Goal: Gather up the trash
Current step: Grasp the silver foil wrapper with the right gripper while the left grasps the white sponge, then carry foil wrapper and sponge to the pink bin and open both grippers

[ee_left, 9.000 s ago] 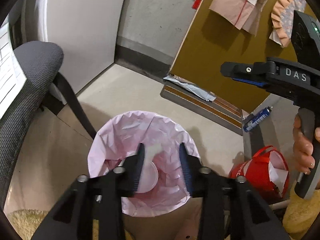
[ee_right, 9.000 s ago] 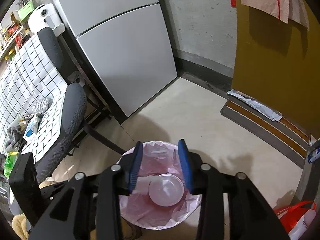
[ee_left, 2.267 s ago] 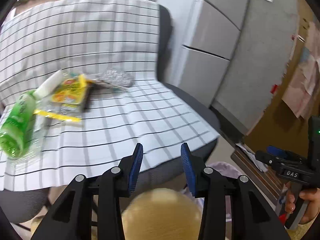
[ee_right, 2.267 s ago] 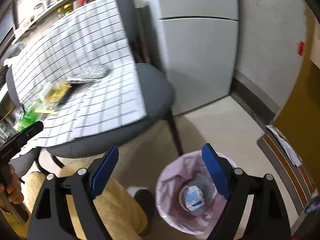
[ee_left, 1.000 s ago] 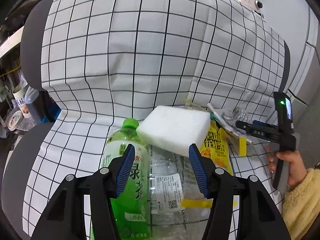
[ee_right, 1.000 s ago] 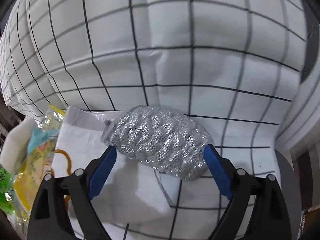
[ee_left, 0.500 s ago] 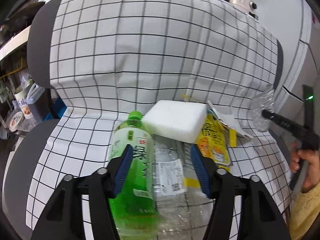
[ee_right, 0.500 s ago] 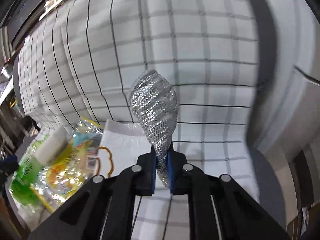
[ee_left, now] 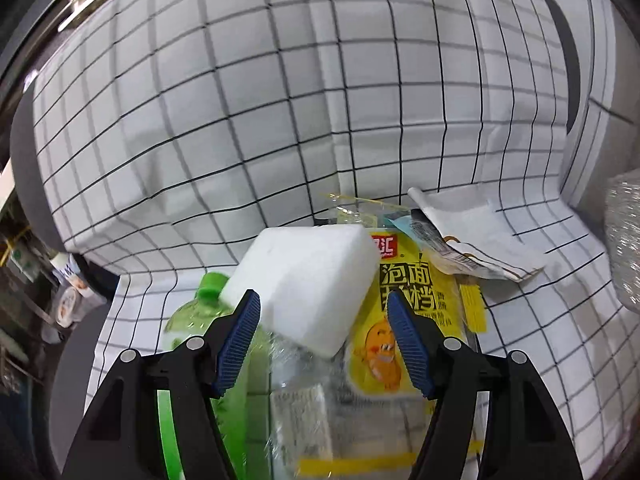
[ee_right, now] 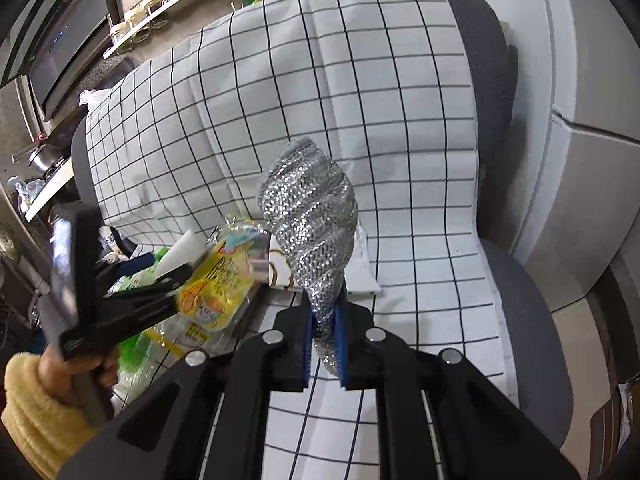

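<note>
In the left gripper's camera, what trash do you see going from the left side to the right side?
Green bottle → white foam block → yellow snack packet → white paper wrapper → silver scrubber at the right edge.

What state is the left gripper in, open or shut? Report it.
Open. The left gripper has its blue pads spread to either side of the white sponge block, not yet clamping it.
</note>
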